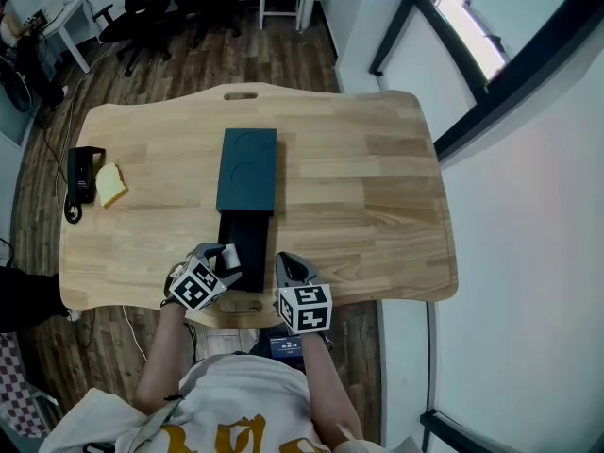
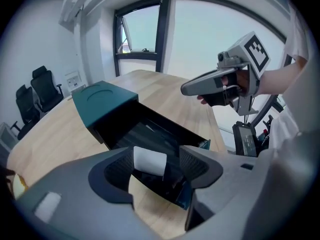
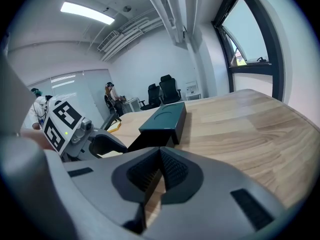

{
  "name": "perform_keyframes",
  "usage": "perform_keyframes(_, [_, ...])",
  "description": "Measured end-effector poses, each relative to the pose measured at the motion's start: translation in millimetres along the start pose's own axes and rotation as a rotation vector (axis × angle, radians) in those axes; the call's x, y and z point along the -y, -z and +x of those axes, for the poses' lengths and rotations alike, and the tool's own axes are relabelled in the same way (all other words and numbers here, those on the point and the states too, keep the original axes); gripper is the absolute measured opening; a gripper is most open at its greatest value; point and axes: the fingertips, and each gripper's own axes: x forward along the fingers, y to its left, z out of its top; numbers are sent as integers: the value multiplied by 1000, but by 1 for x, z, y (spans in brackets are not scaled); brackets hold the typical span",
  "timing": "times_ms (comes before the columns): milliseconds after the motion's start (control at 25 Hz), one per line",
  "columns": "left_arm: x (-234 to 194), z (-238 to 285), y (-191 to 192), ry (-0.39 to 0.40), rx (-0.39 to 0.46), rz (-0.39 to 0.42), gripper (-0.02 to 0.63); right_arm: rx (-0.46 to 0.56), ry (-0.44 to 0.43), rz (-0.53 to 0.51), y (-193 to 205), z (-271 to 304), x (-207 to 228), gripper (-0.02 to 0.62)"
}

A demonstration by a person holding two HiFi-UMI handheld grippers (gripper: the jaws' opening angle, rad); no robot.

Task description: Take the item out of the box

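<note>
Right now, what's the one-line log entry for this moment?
left gripper: open at drawer, white piece between jaws | right gripper: shut, empty | box: drawer slid open

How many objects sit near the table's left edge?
2: a black corded device at the left edge, and a yellow piece just right of it. None looks hidden.

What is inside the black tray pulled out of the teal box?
Only a dark, glossy inside shows in the black tray. A small white piece shows over its near end, between the jaws of the open left gripper. The teal sleeve covers the far part.
</note>
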Motion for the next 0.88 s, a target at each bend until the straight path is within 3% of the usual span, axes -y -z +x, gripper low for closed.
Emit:
perform_keyframes(240, [-12, 7, 4, 11, -86, 48, 305, 4, 2, 20, -4, 7, 7, 5])
perform_keyframes(400, [-13, 12, 7, 26, -174, 190, 308, 13, 12, 35, -10, 10, 16, 5])
perform_keyframes(560, [-5, 20, 22, 110, -308, 302, 308, 15, 18, 50, -13, 16, 24, 5])
perform_keyframes(880, [-8, 31, 23, 99, -344, 309, 307, -4, 25, 58, -9, 20, 30, 5])
